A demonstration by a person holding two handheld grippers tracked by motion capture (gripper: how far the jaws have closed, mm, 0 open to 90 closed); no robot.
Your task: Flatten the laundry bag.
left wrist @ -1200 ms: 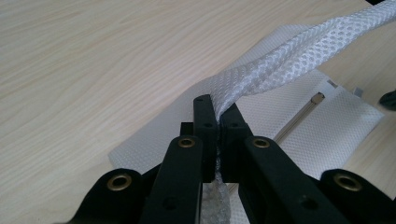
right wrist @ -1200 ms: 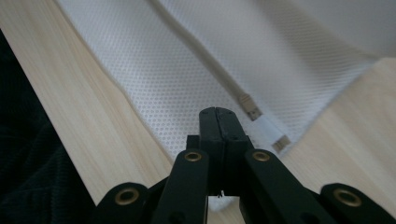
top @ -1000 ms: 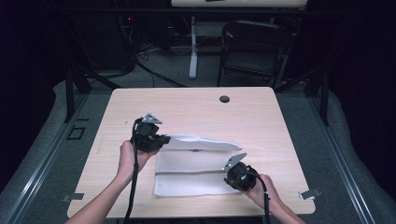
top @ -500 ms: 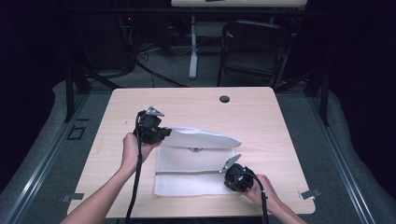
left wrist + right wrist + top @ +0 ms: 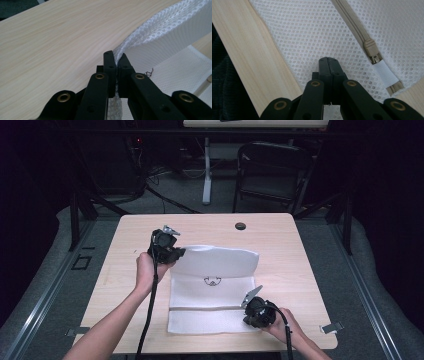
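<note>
Since a sec ago the left gripper (image 5: pixel 176 254) has carried the top edge of the mesh bag (image 5: pixel 215 290) further toward the table's (image 5: pixel 300 250) far side, so more of the flap stands lifted. Right gripper (image 5: pixel 251 312) barely shifted. Room's dark; chair (image 5: pixel 270 170) behind the light wood table, small black disc (image 5: pixel 240 226) near the far edge. Left gripper view: jaws clamped tight on white mesh. Right gripper view adds the tan zipper pull (image 5: pixel 370 47) w/ white tab, jaws together, tips on the bag's near corner.

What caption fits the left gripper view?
Left tongs pinch a white mesh bag above the wooden table.
</note>
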